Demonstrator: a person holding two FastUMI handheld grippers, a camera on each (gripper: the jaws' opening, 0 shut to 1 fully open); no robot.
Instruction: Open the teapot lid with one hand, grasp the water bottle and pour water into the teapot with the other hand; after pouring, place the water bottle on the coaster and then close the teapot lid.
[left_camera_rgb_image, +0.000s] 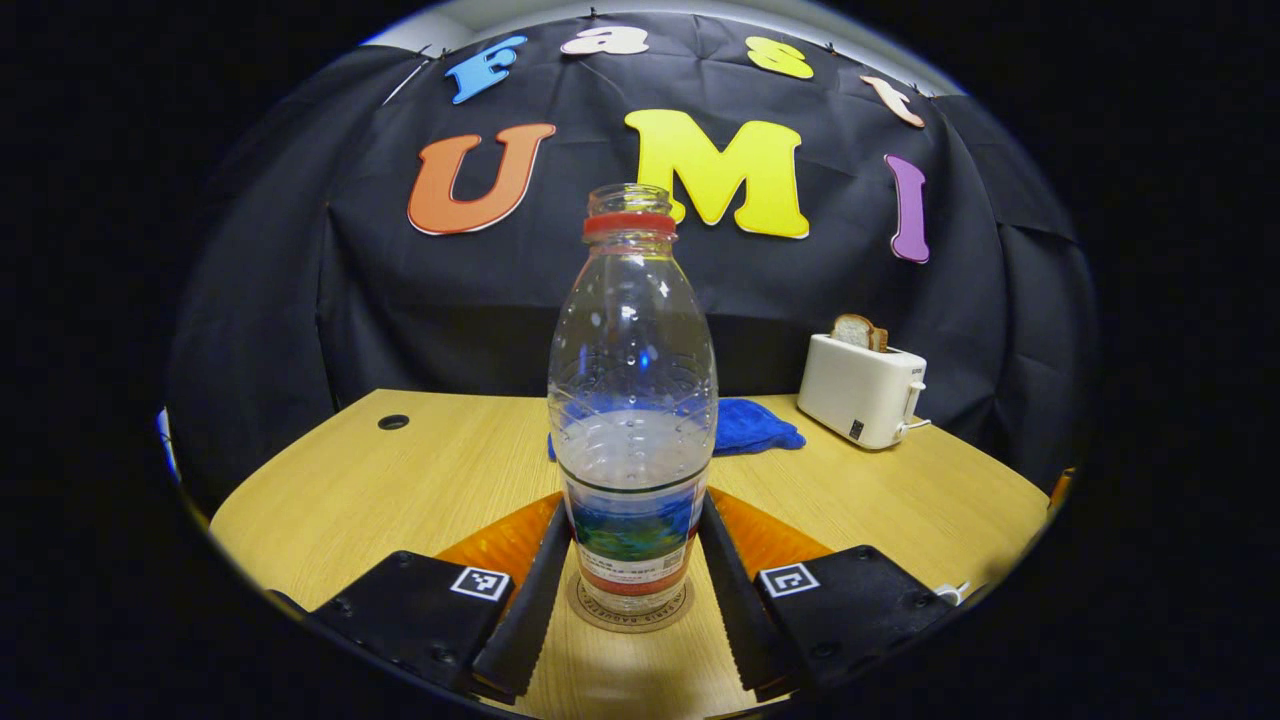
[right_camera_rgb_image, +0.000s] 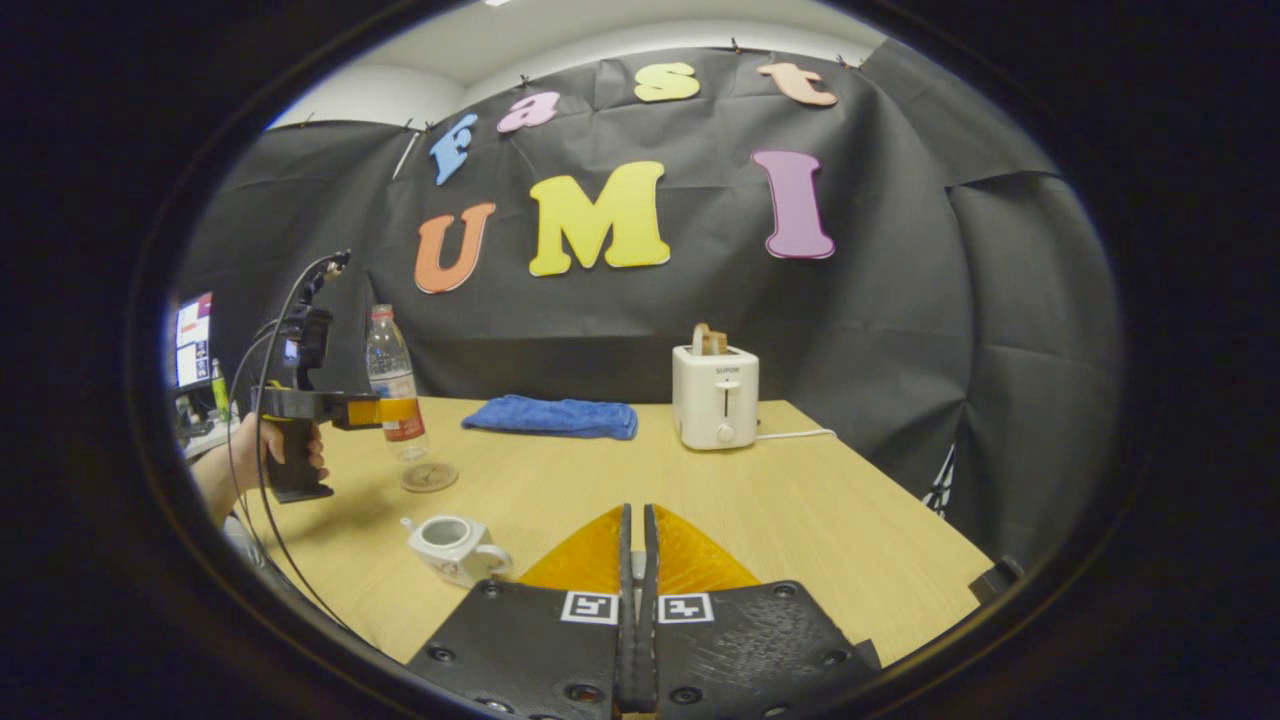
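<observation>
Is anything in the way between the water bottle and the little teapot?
Nothing visible. In the right gripper view, only bare table lies between the water bottle and the open teapot. The blue towel and toaster sit farther back. The left tongs already hug the bottle.

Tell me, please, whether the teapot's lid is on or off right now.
Off: in the right gripper view the teapot shows an open round mouth, with no lid sitting on it.
</observation>
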